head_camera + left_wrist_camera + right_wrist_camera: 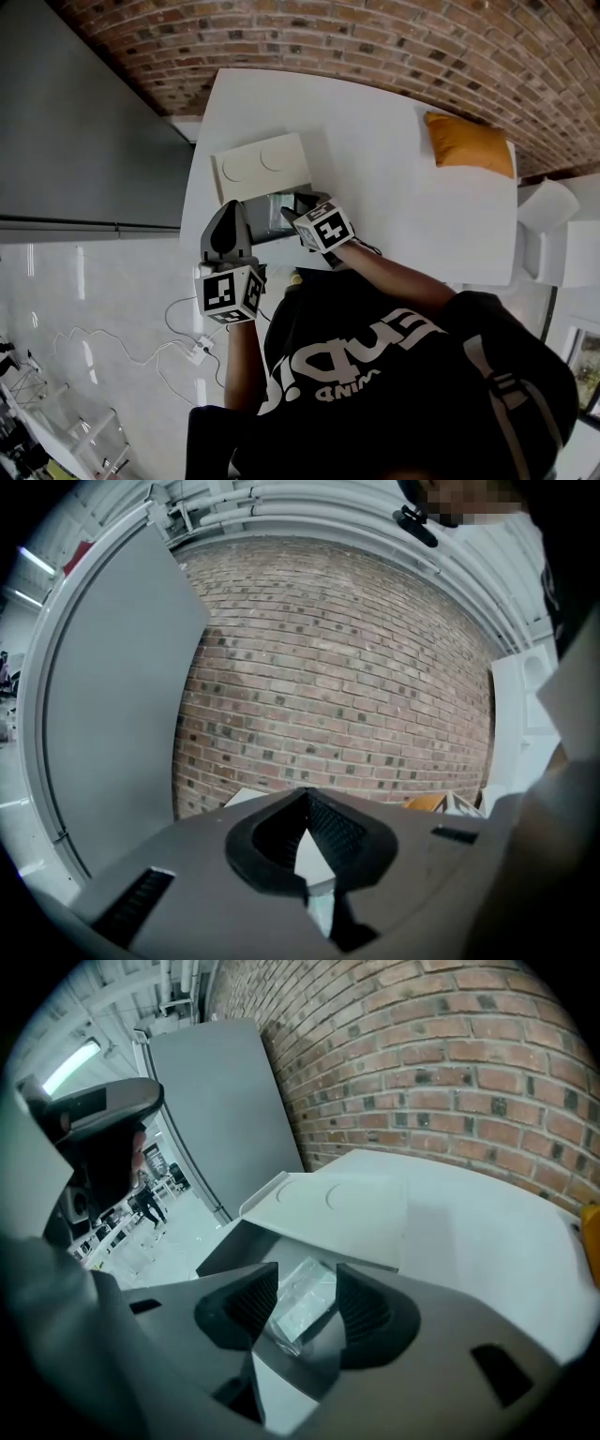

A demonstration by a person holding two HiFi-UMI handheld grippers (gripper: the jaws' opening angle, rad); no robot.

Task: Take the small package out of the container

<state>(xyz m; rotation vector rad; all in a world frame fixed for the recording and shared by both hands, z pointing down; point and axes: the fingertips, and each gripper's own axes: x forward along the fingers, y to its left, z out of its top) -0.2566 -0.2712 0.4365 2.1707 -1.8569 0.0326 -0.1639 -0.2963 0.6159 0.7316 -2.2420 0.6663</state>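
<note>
Reach step: right gripper [307, 1277] above container [223, 1249], jaws spread, small package [302, 1299] framed between, unpinched. Next: lower, pinch package, lift clear. Left gripper [305, 797] beside container, clenched empty.

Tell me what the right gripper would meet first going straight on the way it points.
Probably the small package, lying in the open container and framed between the right gripper's open jaws; how far off is unclear.

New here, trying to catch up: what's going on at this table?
A person holds a gripper in each hand at a white table. The right gripper points down into an open container, fingers apart over a small clear package lying inside, not yet gripped. The left gripper hangs left of it, fingers together, empty.
</note>
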